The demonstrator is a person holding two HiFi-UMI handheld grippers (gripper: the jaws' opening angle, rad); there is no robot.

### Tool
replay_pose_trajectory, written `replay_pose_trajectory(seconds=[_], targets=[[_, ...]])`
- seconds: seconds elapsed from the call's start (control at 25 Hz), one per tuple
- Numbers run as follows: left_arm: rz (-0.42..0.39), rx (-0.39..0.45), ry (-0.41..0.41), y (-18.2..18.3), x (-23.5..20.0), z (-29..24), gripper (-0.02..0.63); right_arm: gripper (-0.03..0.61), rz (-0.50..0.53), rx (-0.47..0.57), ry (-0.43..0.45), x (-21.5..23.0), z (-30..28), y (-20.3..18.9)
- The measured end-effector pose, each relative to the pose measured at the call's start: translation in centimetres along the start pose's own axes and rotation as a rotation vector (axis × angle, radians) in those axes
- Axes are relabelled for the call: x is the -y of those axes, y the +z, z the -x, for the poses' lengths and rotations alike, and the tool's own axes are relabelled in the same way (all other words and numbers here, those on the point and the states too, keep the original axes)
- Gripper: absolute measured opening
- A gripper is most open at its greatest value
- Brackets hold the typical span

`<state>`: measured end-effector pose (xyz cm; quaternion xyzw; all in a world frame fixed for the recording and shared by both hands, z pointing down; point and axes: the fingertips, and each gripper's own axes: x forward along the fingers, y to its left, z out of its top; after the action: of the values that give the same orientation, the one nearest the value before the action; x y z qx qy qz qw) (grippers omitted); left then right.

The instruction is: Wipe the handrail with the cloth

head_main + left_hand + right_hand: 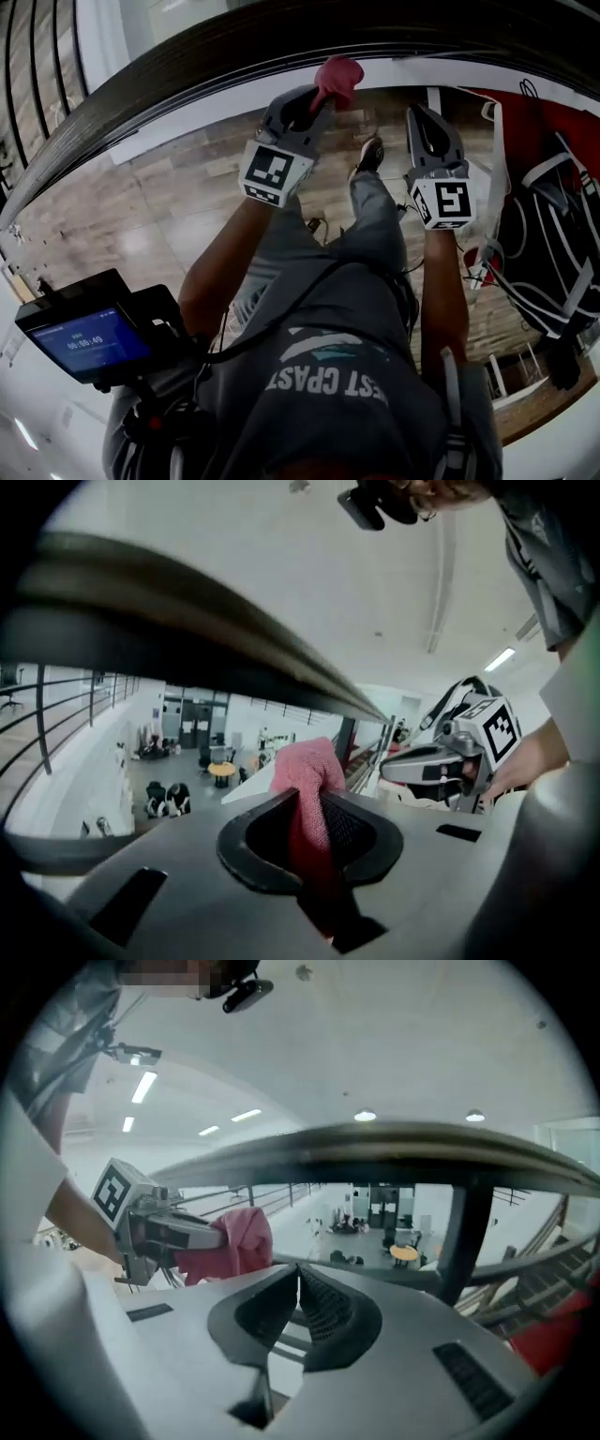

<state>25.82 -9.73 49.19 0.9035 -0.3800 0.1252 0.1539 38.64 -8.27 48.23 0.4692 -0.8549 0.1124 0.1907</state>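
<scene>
My head camera looks steeply down, the handrail (pixel 234 52) arcing at twelve o'clock. Each gripper camera sits close behind its jaws, under that rail. Each catches the other: right gripper (pixel 389 769) at three o'clock, left gripper (pixel 220 1232) at nine.

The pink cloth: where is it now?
The cloth is top centre in the head view, between the jaws of the left gripper, just below the handrail.

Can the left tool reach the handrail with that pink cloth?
Probably yes. The left tool is shut on the cloth, close under the handrail, and nothing shows between them.
</scene>
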Motion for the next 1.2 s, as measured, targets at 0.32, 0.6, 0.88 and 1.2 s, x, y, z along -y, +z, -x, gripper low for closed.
replay_pose_trajectory(seconds=[0.32,0.6,0.88,1.2], targets=[[-0.093,0.197,0.088,13.5,-4.5,13.3,0.052,0.006,0.109,0.251,0.108,-8.6,1.9,15.9],[-0.26,0.335,0.282,22.3,-12.9,32.5,0.052,0.006,0.26,0.439,0.161,-22.1,3.9,30.8],[-0.297,0.372,0.361,23.7,-16.0,36.0,0.052,0.006,0.287,0.502,0.156,-22.8,3.9,32.3],[-0.326,0.417,0.371,25.5,-17.4,44.0,0.052,0.006,0.294,0.507,0.103,-27.1,6.5,35.1]])
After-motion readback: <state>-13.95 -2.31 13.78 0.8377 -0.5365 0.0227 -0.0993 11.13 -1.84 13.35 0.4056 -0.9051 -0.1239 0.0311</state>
